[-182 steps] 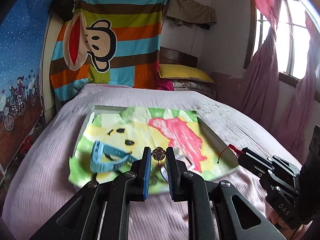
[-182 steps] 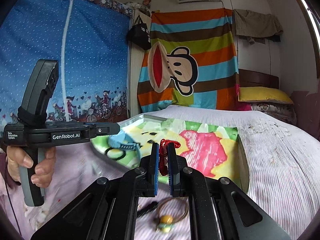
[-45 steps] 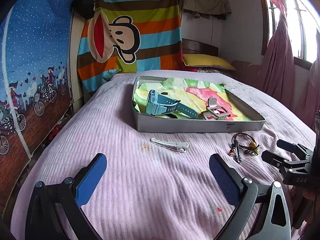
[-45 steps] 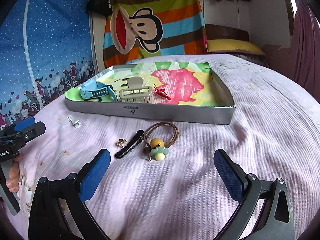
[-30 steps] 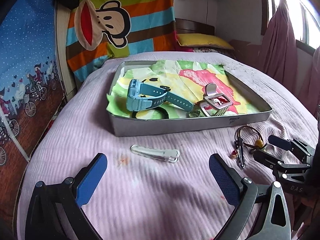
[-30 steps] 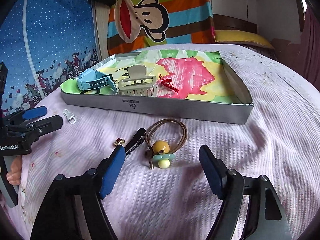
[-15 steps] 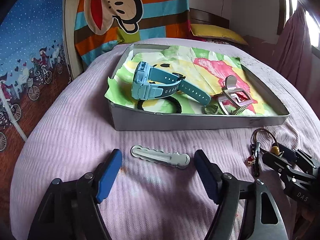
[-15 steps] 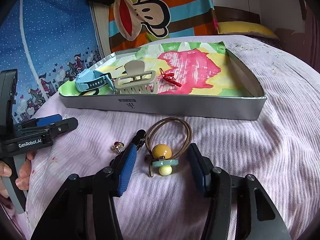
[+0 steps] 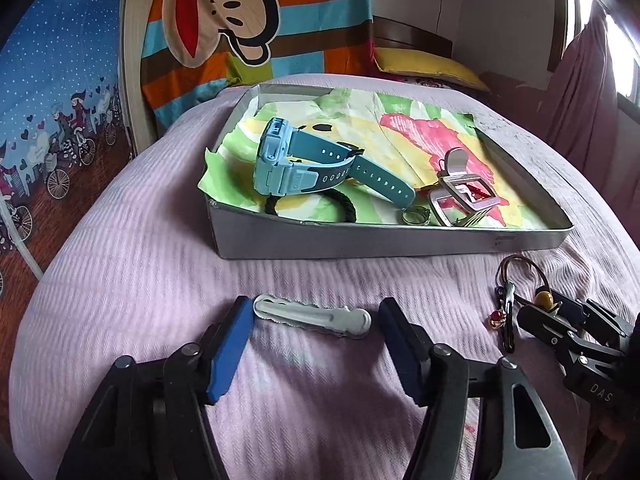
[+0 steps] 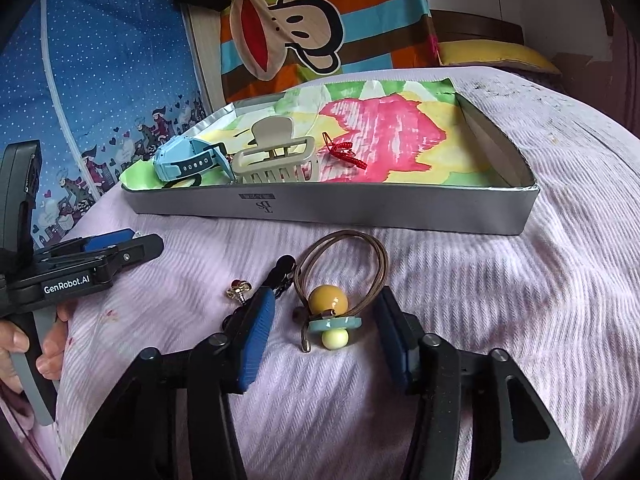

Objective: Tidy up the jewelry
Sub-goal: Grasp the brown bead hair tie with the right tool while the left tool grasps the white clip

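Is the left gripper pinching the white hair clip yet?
Apart. The left wrist view shows the left gripper open, with bedspread visible between each pad and the white hair clip.

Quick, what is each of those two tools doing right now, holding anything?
Left tool: open, empty, fingers either side of the white hair clip.
Right tool: open, empty, fingers either side of the beaded hair tie.
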### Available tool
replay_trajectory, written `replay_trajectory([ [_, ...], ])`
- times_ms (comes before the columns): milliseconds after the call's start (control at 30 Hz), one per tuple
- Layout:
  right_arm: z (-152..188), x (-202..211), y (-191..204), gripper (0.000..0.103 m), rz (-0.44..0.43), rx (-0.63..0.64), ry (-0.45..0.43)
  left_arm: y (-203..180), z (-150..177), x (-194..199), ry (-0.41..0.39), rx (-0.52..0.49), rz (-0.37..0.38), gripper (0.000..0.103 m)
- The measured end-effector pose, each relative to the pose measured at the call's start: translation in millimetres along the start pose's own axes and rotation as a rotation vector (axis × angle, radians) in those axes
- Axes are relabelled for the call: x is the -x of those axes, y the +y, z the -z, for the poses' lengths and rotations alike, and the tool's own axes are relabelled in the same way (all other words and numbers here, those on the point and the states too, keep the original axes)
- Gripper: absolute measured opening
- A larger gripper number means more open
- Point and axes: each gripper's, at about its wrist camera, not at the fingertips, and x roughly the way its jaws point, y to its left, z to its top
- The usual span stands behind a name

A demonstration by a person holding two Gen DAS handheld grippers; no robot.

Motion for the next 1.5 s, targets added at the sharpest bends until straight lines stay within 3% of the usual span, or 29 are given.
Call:
replay_trajectory([
  [467,3.3,-0.8,-1.3,0.025,-0.025,-0.006,-0.001,-2.4,6.6,6.4,-0.022,-0.023,0.092,0.056],
  [867,7.6,4.7,1.2,0.023,-0.062,0.018,-0.034,-15.6,19.7,19.2,-0.04,-0.084,0.208,0.056],
  [1067,9.7,16.6,1.5,0.023,-0.086,0.03,-0.099,-16.3,25.7,32.6,-0.092,-0.082,0.265,0.056],
  [1400,15.5,44.0,19.0,0.023,-0.068,0.134,-0.232,-33.8,31.3,53.8,-0.178,-0.125,0.206,0.056],
  [1500,16.7,51.5,21.5,0.023,-0.067,0.154,-0.265,-35.0,28.3,60.3,-0.203,-0.128,0.222,0.056],
])
